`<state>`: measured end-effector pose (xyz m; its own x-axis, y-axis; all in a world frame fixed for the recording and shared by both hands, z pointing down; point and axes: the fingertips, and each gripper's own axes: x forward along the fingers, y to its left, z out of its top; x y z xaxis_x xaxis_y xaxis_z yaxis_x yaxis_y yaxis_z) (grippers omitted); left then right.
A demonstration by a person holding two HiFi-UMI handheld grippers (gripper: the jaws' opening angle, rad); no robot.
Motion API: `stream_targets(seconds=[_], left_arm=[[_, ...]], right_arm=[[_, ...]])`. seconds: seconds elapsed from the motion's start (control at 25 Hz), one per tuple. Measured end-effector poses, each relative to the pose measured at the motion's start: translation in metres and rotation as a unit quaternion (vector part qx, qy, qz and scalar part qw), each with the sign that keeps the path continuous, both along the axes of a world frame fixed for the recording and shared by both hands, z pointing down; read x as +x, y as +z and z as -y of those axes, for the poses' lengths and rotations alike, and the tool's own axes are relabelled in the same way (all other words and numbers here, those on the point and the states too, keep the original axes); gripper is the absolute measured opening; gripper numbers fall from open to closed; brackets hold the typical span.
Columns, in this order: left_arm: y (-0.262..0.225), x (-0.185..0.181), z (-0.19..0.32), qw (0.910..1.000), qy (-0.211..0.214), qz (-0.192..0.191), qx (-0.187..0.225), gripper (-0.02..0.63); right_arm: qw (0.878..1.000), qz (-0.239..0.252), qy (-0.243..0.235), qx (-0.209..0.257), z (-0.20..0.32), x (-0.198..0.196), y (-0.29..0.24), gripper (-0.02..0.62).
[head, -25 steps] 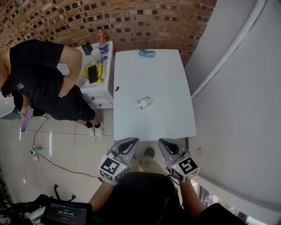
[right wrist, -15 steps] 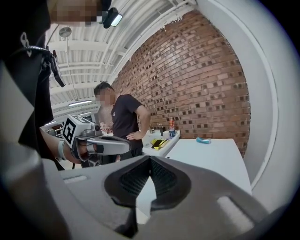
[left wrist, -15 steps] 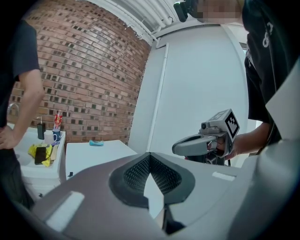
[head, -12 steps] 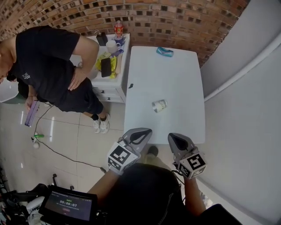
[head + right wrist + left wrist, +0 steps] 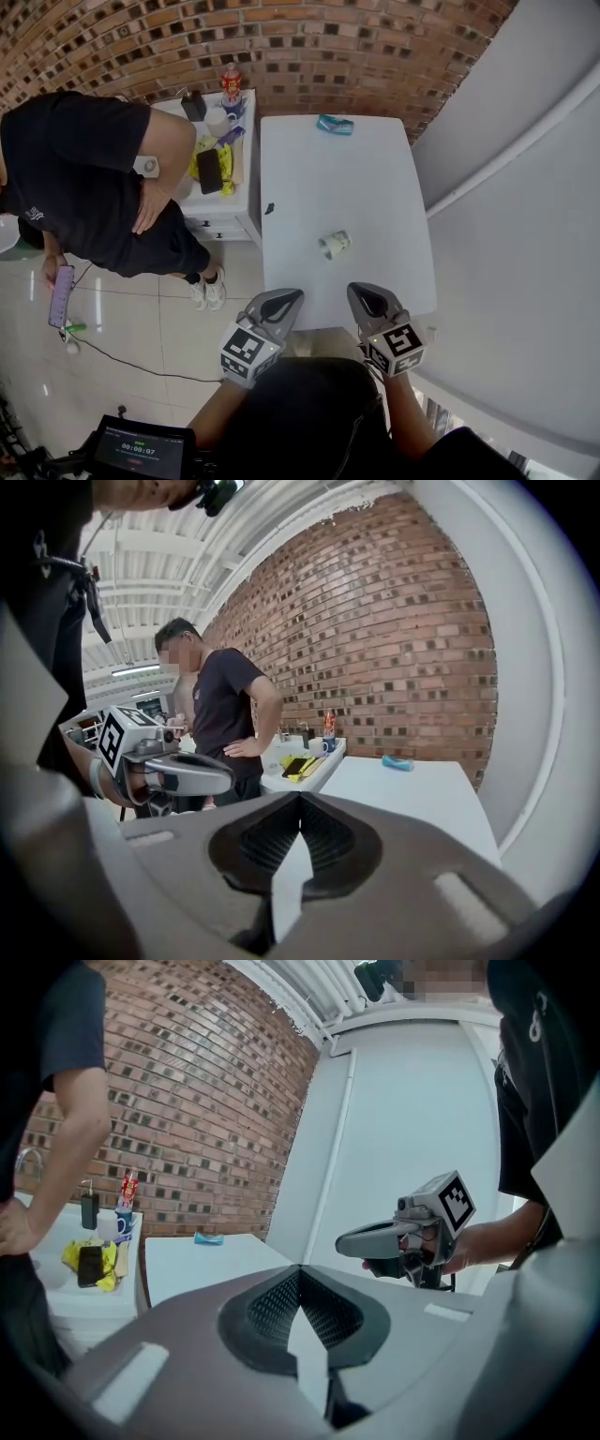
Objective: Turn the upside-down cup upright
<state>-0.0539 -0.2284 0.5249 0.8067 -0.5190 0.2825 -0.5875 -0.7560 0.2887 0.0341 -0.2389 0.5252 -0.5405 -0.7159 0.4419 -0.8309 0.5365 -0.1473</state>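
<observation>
A small white paper cup [image 5: 334, 245] with a patterned band stands alone on the near half of the white table [image 5: 375, 187], a ring-shaped end facing up at me. My left gripper [image 5: 290, 295] and right gripper [image 5: 362, 291] hover side by side at the table's near edge, short of the cup and apart from it. Both are shut and hold nothing. In the left gripper view the shut jaws [image 5: 300, 1269] point along the table, with the right gripper [image 5: 343, 1240] beside them. In the right gripper view [image 5: 300, 799] the left gripper [image 5: 229, 778] shows; both gripper views hide the cup.
A teal object [image 5: 335, 125] lies at the table's far end by the brick wall. A white cabinet [image 5: 217, 202] with a bottle, mugs and a phone adjoins the table's left side. A person in black [image 5: 84, 187] stands left of it. A white wall runs on the right.
Both grippers have moved forward to the table's near edge, still shut. The cup has stayed in place on the table. The person at the left has shifted a little.
</observation>
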Motion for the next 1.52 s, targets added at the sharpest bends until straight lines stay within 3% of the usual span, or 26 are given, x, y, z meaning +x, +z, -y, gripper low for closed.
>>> stream_targets(seconds=[0.2, 0.24, 0.6, 0.88, 1.12, 1.32, 1.52], left_arm=[[0.006, -0.011, 0.004, 0.9999, 0.011, 0.005, -0.007, 0.015], [0.007, -0.012, 0.006, 0.9999, 0.011, 0.007, -0.009, 0.015], [0.005, -0.017, 0.03, 0.9996, -0.01, 0.019, -0.016, 0.015], [0.004, -0.017, 0.041, 0.9986, -0.03, 0.04, -0.019, 0.015], [0.006, -0.018, 0.045, 0.9968, -0.05, 0.056, -0.028, 0.015], [0.01, -0.017, 0.047, 0.9951, -0.065, 0.071, -0.026, 0.015], [0.01, -0.019, 0.053, 0.9938, -0.076, 0.08, -0.02, 0.015]], right_arm=[[0.999, -0.018, 0.028, -0.027, 0.021, 0.007, 0.032, -0.001], [0.999, -0.02, 0.029, -0.032, 0.026, 0.007, 0.038, 0.041], [0.995, -0.07, 0.014, -0.068, 0.068, 0.008, 0.106, 0.104], [0.988, -0.098, 0.021, -0.116, 0.092, 0.018, 0.17, 0.273], [0.981, -0.113, 0.032, -0.155, 0.111, 0.028, 0.217, 0.368], [0.976, -0.12, 0.028, -0.18, 0.121, 0.035, 0.246, 0.422], [0.973, -0.108, 0.024, -0.204, 0.124, 0.03, 0.267, 0.436]])
